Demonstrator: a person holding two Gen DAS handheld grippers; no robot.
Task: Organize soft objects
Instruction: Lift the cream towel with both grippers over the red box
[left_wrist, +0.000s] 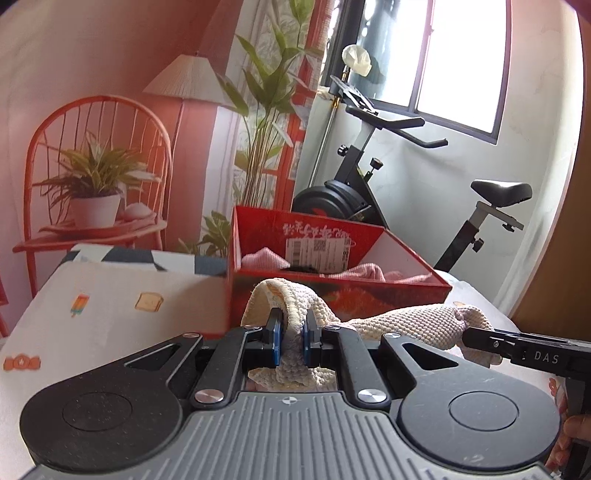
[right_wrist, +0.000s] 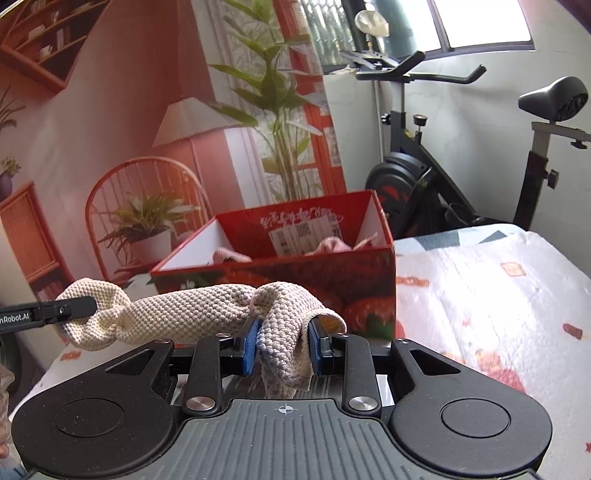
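A cream knitted cloth (left_wrist: 406, 325) hangs stretched between both grippers above the bed, just in front of the red box. My left gripper (left_wrist: 291, 338) is shut on one end of it. My right gripper (right_wrist: 282, 343) is shut on the other end of the cloth (right_wrist: 192, 310). The right gripper also shows at the right edge of the left wrist view (left_wrist: 480, 339), and the left gripper shows at the left edge of the right wrist view (right_wrist: 85, 306). The open red cardboard box (left_wrist: 332, 295) (right_wrist: 332, 288) stands on the bed and holds pink cloths (left_wrist: 264, 258) (right_wrist: 332, 245).
The bed has a white printed sheet (left_wrist: 110, 314) (right_wrist: 480, 295). Behind it hangs a backdrop printed with a chair, lamp and plants (left_wrist: 110, 166). An exercise bike (left_wrist: 369, 166) (right_wrist: 424, 166) stands by the window on the right.
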